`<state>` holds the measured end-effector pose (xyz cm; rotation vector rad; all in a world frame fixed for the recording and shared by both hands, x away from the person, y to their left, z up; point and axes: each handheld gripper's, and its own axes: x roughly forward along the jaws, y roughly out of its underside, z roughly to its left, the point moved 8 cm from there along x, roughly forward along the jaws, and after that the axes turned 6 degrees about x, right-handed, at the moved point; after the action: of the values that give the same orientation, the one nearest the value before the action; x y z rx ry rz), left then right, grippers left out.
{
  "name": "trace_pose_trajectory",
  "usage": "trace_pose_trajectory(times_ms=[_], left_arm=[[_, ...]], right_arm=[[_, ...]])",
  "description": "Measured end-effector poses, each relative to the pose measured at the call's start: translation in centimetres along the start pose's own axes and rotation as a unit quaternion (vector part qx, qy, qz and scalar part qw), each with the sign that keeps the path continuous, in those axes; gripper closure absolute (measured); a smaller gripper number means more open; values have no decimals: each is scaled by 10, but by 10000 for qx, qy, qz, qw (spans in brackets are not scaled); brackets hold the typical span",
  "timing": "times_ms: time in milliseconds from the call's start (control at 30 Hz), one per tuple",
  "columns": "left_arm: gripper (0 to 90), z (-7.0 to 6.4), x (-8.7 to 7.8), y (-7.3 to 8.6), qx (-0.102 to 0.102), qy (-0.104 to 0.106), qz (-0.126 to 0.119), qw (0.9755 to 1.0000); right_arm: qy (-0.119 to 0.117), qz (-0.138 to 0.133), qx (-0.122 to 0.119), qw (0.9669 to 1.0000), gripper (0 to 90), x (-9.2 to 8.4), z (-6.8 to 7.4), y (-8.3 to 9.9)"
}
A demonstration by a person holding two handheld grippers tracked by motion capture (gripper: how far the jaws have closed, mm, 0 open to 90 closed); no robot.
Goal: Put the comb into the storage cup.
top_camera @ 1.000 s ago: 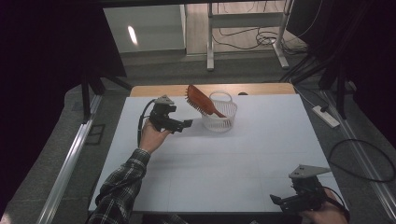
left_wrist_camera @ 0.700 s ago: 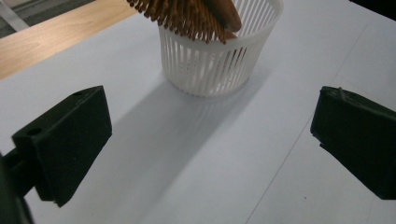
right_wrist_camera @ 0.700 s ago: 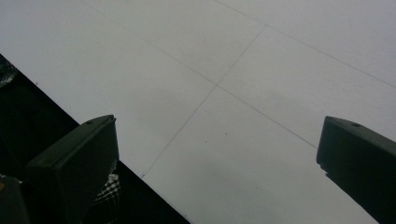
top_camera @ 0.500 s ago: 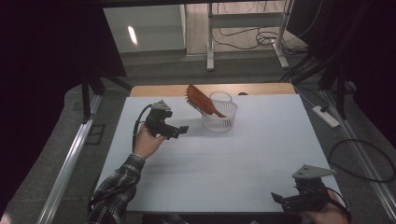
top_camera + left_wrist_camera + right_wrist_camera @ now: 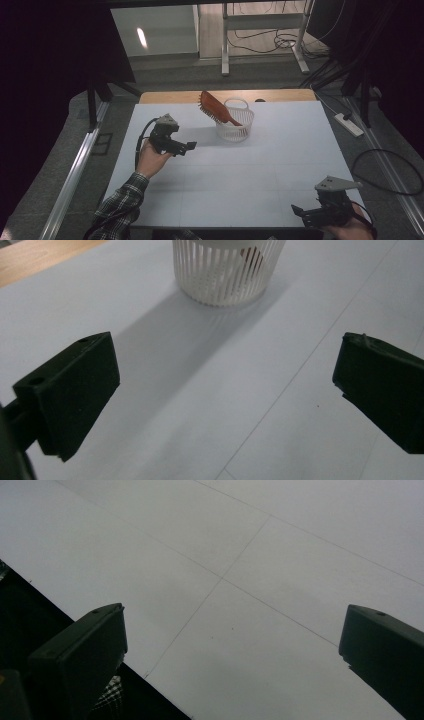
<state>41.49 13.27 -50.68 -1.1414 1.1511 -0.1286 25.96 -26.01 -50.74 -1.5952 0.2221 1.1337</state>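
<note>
A white slatted basket (image 5: pixel 235 123) stands at the back middle of the white table (image 5: pixel 280 165). A reddish-brown hairbrush (image 5: pixel 214 107) leans in it, head sticking out up and to the left. My left gripper (image 5: pixel 189 146) hovers left of and in front of the basket, open and empty, jaws pointing right. In the left gripper view the basket (image 5: pixel 227 271) sits ahead between the wide-apart jaws, a bit of the brush handle (image 5: pixel 254 256) showing through the slats. My right gripper (image 5: pixel 300 211) is open and empty at the table's near right edge.
A wooden strip (image 5: pixel 170 96) runs along the table's far edge. A metal rail (image 5: pixel 70 180) lies left of the table. A power strip (image 5: pixel 349 125) and cables (image 5: pixel 385 165) are on the floor to the right. The right gripper view looks over the table's near edge (image 5: pixel 90 630).
My left gripper has drawn back from the basket, toward the near left, still open. The right gripper has barely moved.
</note>
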Motion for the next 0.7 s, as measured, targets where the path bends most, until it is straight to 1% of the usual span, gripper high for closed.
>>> trace_pose_trajectory(times_ms=[67,233,400,667,700], left_arm=[[0,-1,-1,1,12,-7,17,10000],[0,-8,-4,7,25,5,77,10000],[0,-10,-6,10,25,12,100,9999],[0,-16,-13,14,-48,16,17,10000],[0,-17,-14,15,-61,16,3,10000]], right_arm=[[9,-1,1,10000,0,0,0,0],[51,5,23,10000,0,0,-1,0],[103,-5,55,9999,0,0,-2,0],[228,-34,113,9997,0,0,-4,-1],[251,-35,148,9996,0,0,-5,-1]])
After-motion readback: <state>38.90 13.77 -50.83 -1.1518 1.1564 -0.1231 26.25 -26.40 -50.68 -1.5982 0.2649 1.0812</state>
